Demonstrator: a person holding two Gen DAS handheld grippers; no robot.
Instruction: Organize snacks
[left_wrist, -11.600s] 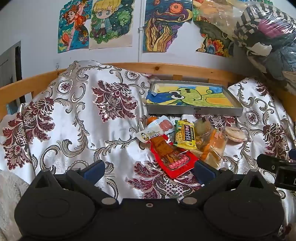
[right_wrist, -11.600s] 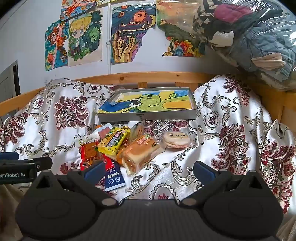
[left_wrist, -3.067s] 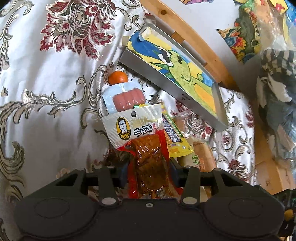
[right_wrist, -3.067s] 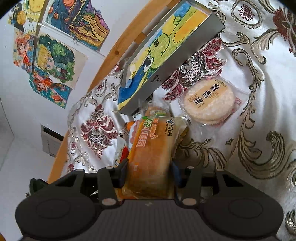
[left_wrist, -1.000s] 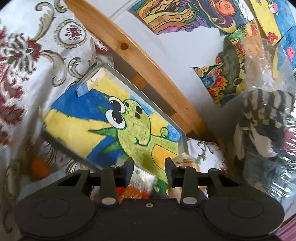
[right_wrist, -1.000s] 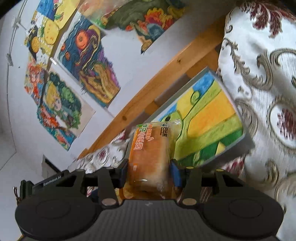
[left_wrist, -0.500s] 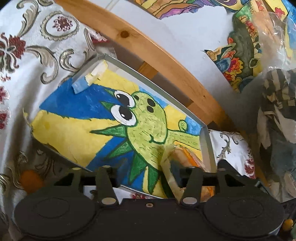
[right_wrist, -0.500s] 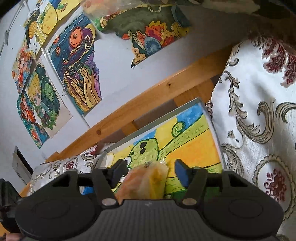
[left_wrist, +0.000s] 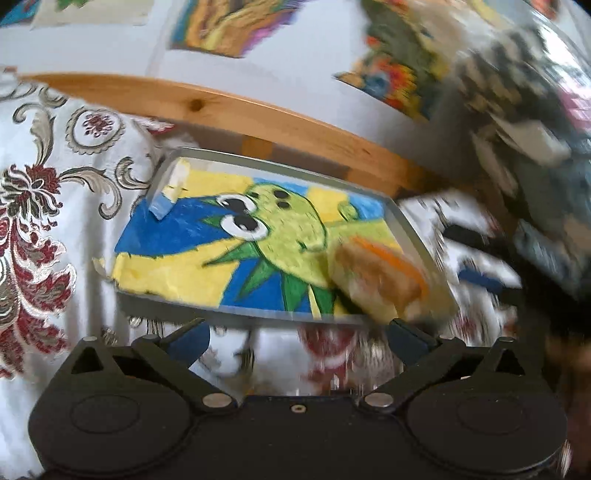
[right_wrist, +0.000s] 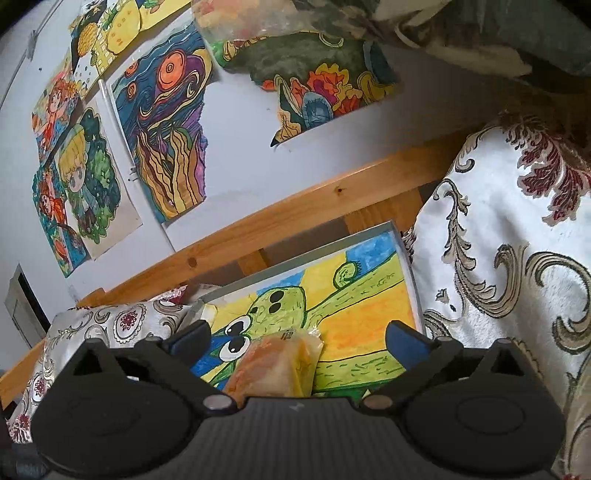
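- One snack, the bread (right_wrist: 275, 363), lies in the tray (left_wrist: 410, 236) at its 4 o'clock corner in the left view; it rests on the drawn lining and touches neither tool.
- Right tool (right_wrist: 297, 338) is spread wide and holds nothing; the bread sits between its fingers, apart from both.
- Left tool (left_wrist: 297, 332) is also wide open and empty, low before the tray's near rim; the view is blurred, so whether anything else lies in the tray I cannot tell.
- Step in hand, as I judge it: clearing the tray after the drop; lift the right tool straight back toward 6 o'clock so a finger does not drag the wrapper; leave the 9 o'clock half free for the next snacks; the tray sits tilted on the bedspread (right_wrist: 517, 280), so set things down gently.
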